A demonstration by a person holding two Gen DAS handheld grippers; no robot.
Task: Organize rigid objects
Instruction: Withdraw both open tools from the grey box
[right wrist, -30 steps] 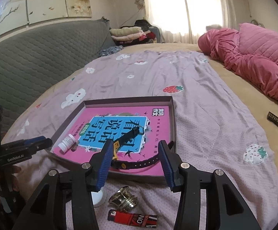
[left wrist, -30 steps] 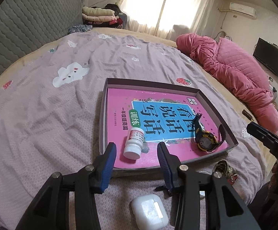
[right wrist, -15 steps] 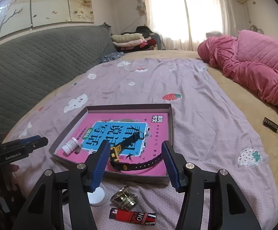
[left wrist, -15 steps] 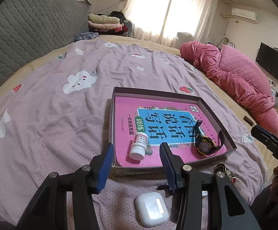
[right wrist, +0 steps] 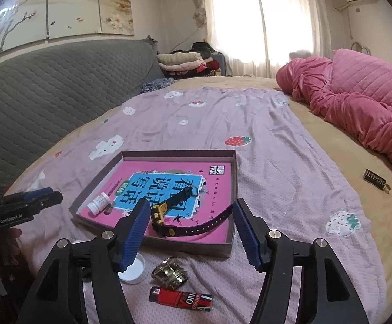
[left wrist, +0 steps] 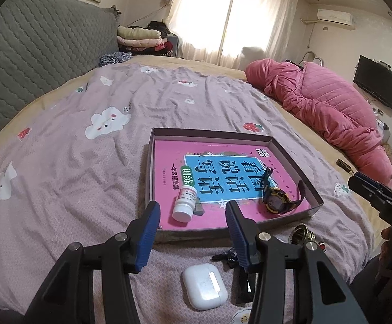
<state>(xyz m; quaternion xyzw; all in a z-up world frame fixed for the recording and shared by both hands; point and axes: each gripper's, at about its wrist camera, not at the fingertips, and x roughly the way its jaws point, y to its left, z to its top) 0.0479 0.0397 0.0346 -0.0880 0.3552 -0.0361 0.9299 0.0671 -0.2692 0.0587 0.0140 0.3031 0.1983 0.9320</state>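
Note:
A shallow box (left wrist: 152, 178) (right wrist: 231, 243) lies on the lilac bedspread, with a pink book (left wrist: 168, 162) flat inside. A white pill bottle (left wrist: 185, 202) (right wrist: 98, 202) and a black-and-yellow watch (left wrist: 275, 201) (right wrist: 166, 220) lie on the book. My left gripper (left wrist: 191, 213) is open and empty, just in front of the box's near wall. A white earbud case (left wrist: 204, 286) and a dark key (left wrist: 227, 255) lie below it. My right gripper (right wrist: 189, 222) is open and empty over the box's near edge. A brass cap (right wrist: 170, 272), a red lighter (right wrist: 181, 299) and a white lid (right wrist: 133, 268) lie below it.
A pink quilt (left wrist: 331, 113) (right wrist: 363, 100) is heaped at the right. A grey padded headboard (left wrist: 33, 54) runs along the left. A small black tag (right wrist: 375, 182) lies on the tan sheet at the right. Folded clothes (right wrist: 185, 62) are stacked at the far end.
Both grippers have drawn back and risen from the box, so more of the bed and room shows. Both stay open. The objects have not moved.

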